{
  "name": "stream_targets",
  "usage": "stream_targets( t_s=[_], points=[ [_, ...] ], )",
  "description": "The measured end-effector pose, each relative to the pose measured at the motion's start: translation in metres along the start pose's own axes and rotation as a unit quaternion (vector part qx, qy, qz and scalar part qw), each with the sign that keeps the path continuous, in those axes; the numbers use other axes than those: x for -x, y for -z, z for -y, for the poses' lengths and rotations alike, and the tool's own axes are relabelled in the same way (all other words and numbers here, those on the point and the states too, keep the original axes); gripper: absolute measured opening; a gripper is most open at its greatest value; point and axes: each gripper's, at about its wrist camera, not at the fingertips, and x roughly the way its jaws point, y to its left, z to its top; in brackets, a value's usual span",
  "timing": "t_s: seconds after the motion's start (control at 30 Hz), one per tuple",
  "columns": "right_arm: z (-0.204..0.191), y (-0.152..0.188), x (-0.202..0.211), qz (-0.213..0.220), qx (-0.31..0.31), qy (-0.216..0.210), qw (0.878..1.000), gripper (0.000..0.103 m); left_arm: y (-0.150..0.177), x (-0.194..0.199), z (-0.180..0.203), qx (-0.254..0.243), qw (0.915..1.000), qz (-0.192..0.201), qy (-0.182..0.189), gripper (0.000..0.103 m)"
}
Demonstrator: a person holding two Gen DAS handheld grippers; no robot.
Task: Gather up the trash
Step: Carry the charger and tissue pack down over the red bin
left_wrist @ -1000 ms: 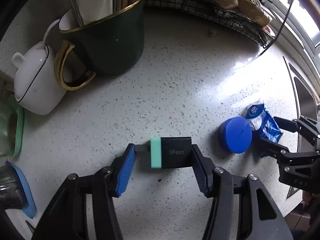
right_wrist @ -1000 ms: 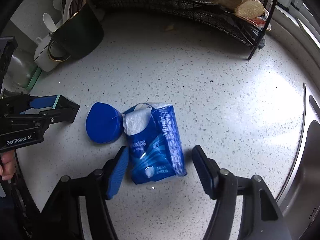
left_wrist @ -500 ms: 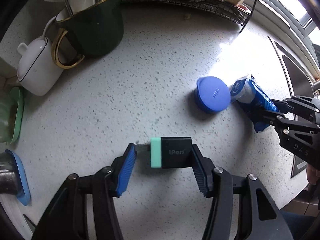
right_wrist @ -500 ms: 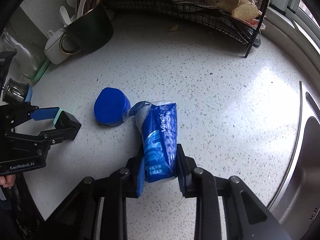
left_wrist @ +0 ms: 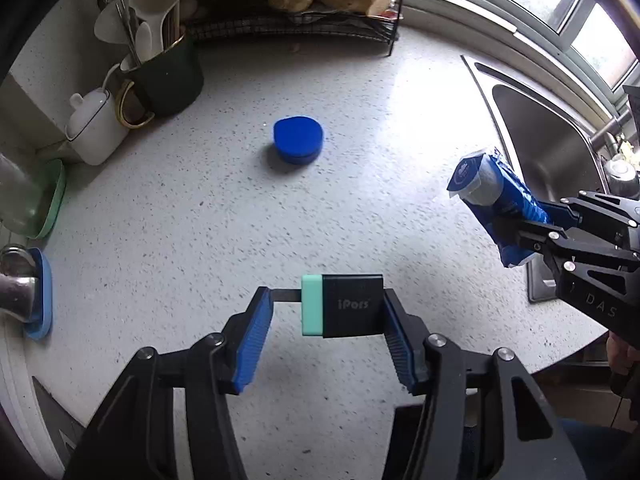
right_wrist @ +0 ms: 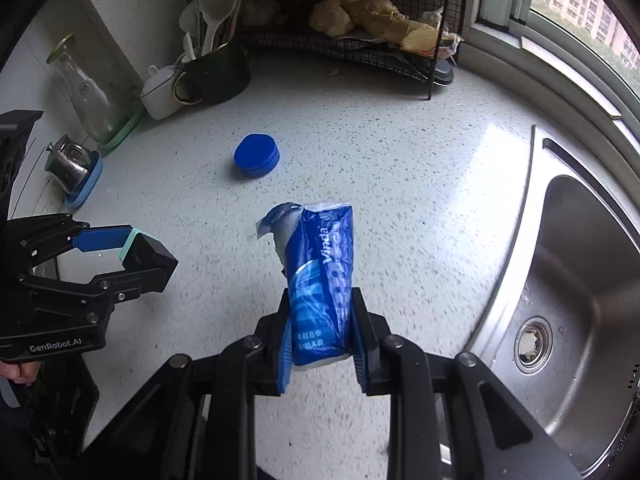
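Two pieces in hand, one left: right gripper (right_wrist: 322, 334) clamps the crumpled blue plastic tissue packet (right_wrist: 320, 280) clear above the speckled white countertop (left_wrist: 200, 220), left gripper (left_wrist: 328, 344) pinches a small black-and-mint box (left_wrist: 342, 306), round blue lid (left_wrist: 298, 140) lies uncollected mid-counter.

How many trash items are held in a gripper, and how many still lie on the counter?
Held: 2, tissue pack in right gripper, black box in left gripper
On counter: 1, blue lid
Total: 3

Black tool (left_wrist: 328, 344), ribbed blue pads (left_wrist: 253, 346)
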Motion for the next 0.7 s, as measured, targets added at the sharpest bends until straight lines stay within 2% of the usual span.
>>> stream_targets(
  t_s=[0.07,0.3,0.53,0.7],
  points=[
    [0.012,0.017,0.022,0.010,-0.001,-0.001,1.000,0.023,0.008,0.017,0.016,-0.008,0.9999,0.008,-0.003,0.052],
    [0.024,0.090,0.082,0.042,0.010,-0.001,0.999,0.023,0.067,0.065,0.083,-0.020,0.9991,0.035,-0.010,0.052],
    [0.029,0.162,0.124,0.062,0.016,-0.005,0.998,0.023,0.137,0.088,0.147,-0.026,0.9986,0.043,-0.017,0.052],
    [0.035,0.209,0.151,0.066,0.017,-0.007,0.998,0.023,0.172,0.102,0.180,-0.033,0.9982,0.047,-0.020,0.052]
  ],
)
